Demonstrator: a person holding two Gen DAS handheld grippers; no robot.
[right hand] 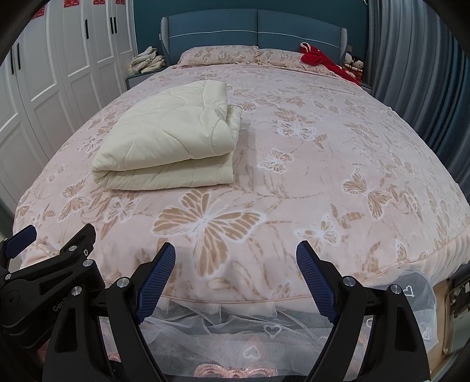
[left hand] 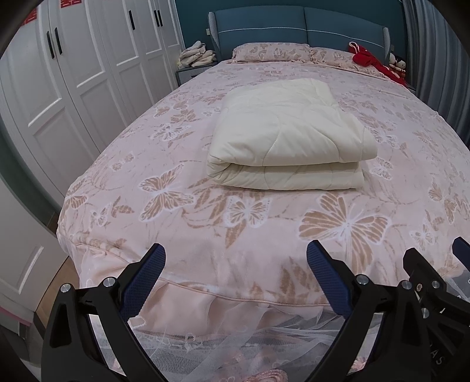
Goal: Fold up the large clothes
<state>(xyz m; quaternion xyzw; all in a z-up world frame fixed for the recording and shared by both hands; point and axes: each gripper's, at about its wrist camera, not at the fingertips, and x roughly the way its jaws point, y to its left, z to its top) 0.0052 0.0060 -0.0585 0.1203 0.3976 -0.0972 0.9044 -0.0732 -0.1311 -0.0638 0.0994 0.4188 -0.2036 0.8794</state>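
Bed [left hand: 205, 235], pink butterfly-patterned cover, filling both views from the foot end; blue padded headboard [left hand: 293, 25] and two matching pillows [left hand: 270, 51] are seen at the far end. White panelled wardrobe [left hand: 73, 73] with black handles is ranged along the left side; grey curtain [right hand: 411, 73] is shown far more fully in the right wrist view. Cream quilt [left hand: 288, 135], folded into a thick rectangular stack, is laid on the cover toward the middle of the bed; in the left wrist view it is centred, in the right wrist view it is displaced to the left, where its layered open edge [right hand: 232, 117] is exposed. White lace netting [right hand: 235, 326] is draped below the mattress edge. Red garment [right hand: 317, 58] is heaped on the right pillow; beige cloths [left hand: 196, 54] are piled on the nightstand at left; small dolls [right hand: 354, 66] are set beside the headboard at right. Left gripper [left hand: 235, 255] and right gripper [right hand: 235, 255] are held side by side over the foot edge, tilted downward, well apart from the quilt; each is partly caught at the margin of the other's view. Both pairs of blue-padded jaws are spread wide, with nothing between them.
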